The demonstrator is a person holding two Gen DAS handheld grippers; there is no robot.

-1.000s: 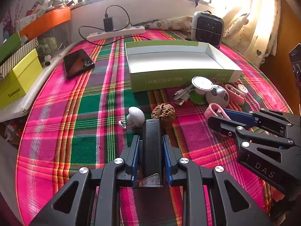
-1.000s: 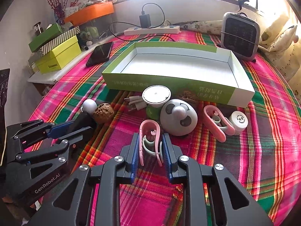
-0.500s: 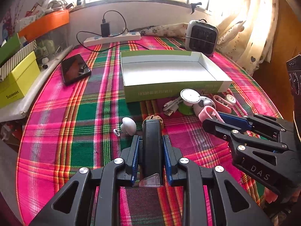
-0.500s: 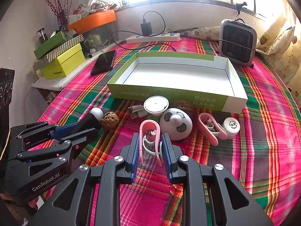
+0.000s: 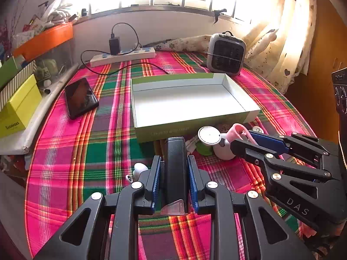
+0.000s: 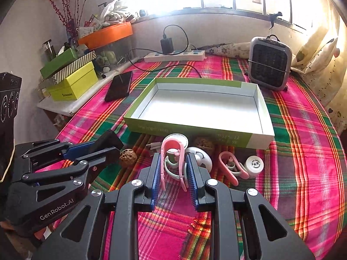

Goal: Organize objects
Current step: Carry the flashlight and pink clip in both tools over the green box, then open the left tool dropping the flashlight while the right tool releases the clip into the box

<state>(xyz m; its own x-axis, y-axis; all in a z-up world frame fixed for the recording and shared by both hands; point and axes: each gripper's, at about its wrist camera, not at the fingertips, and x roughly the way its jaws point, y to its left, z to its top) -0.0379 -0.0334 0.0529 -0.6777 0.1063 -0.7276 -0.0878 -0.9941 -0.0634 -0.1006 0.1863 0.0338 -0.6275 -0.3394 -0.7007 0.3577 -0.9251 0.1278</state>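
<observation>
My left gripper is shut on a black oblong block, held above the plaid cloth. My right gripper is shut on a pink U-shaped clip, also off the cloth. An open green box with a white inside lies just beyond both. In front of the box sit a round white disc, a white dome, a second pink clip, a small white cylinder and two walnuts. A small white egg-shaped thing lies by the left fingers.
A black phone lies left of the box. A power strip with a charger and a grey heater stand at the back. Yellow and green boxes are stacked on a shelf at the left; curtains hang at the right.
Both grippers have risen from the cloth, the left with the black block and the right with the pink clip. The items on the cloth look farther away.
</observation>
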